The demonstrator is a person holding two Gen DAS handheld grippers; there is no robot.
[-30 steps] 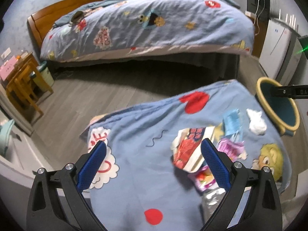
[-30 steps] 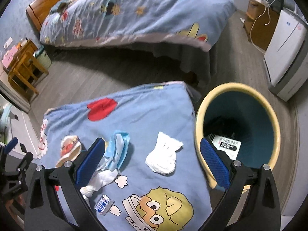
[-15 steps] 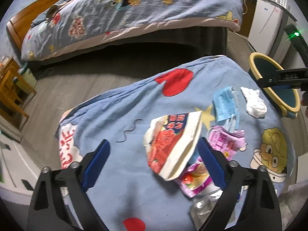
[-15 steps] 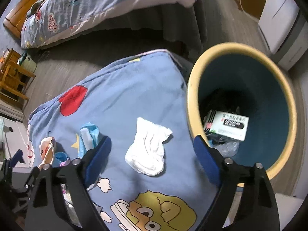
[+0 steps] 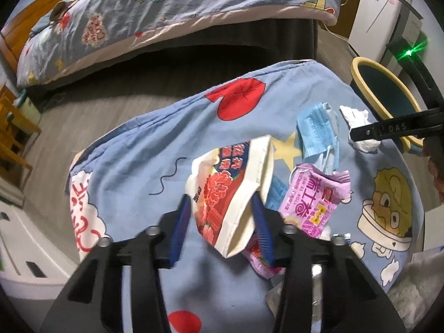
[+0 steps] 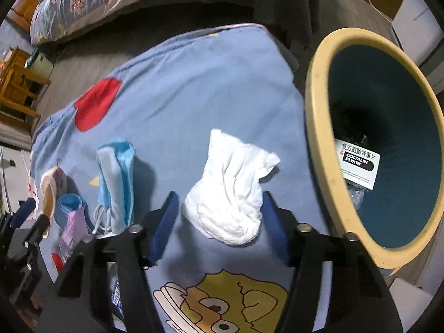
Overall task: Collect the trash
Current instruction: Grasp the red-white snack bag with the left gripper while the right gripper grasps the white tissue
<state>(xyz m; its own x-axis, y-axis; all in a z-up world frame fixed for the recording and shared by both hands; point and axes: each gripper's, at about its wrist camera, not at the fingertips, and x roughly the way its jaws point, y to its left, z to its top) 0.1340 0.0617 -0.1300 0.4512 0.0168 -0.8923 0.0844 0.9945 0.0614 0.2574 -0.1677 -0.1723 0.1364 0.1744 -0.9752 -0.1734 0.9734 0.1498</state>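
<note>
Blue cartoon bedsheet (image 6: 194, 88) carries trash. My left gripper (image 5: 222, 216) nearly clamps red-printed paper bowl (image 5: 230, 191); right gripper (image 6: 219, 216), apart, straddles crumpled white tissue (image 6: 230, 194). Squeeze gently; yellow-rimmed bin (image 6: 319, 144) at 2 o'clock.

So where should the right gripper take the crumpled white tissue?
Across its bulky lower lump, coming from above. The tissue lies loose on the blanket, wide near the right gripper and thinning to flimsy corners at the far end.

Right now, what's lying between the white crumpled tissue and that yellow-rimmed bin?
Nothing but bare blue bedsheet. The right wrist view shows the tissue and the bin apart, with only cloth between them.
</note>
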